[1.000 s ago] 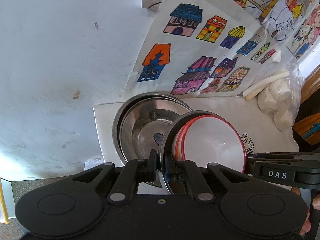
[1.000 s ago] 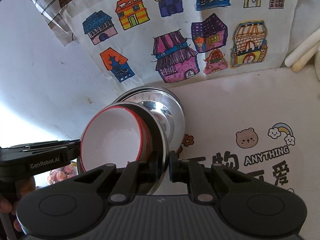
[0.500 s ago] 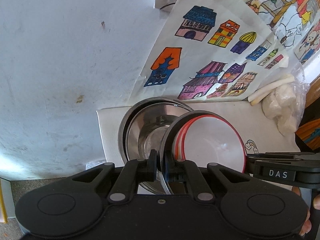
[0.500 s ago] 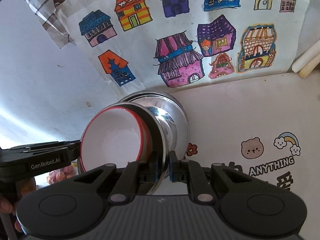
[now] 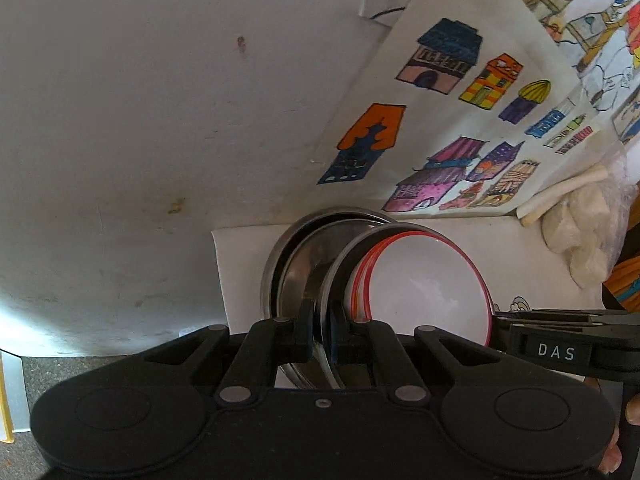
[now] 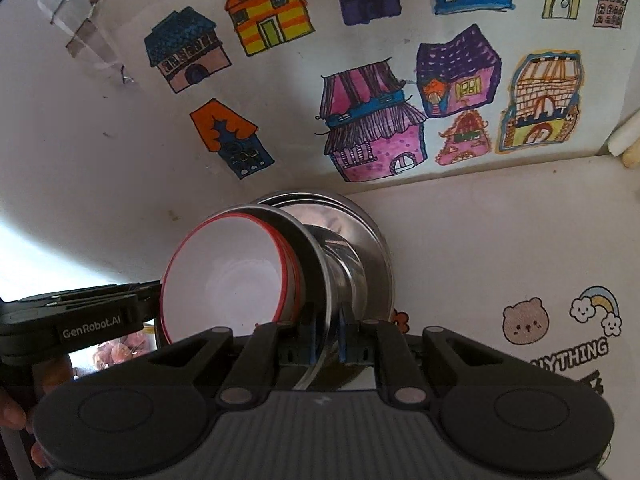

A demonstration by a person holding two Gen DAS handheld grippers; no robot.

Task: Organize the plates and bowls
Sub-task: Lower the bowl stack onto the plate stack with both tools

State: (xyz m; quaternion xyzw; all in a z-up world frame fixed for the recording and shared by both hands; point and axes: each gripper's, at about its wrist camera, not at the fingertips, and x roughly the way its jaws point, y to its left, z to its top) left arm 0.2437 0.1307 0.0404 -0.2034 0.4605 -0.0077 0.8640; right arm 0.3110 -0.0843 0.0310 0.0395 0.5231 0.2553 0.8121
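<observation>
My left claw [image 5: 320, 330] and right claw [image 6: 326, 338] are both clamped on the rim of the steel bowl [image 5: 340, 264] holding red-rimmed white bowls [image 5: 424, 284]. It is tipped on edge above the round steel plates [image 6: 360, 224]. Only my right view shows the bear print [image 6: 524, 320] beside those plates; only my left shows the surface's edge [image 5: 218, 264] beyond them.

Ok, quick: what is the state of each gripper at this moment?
Left gripper: shut on the rim of the steel bowl, which carries the red-rimmed white bowls.
Right gripper: shut on the same steel bowl's rim, opposite side.
</observation>
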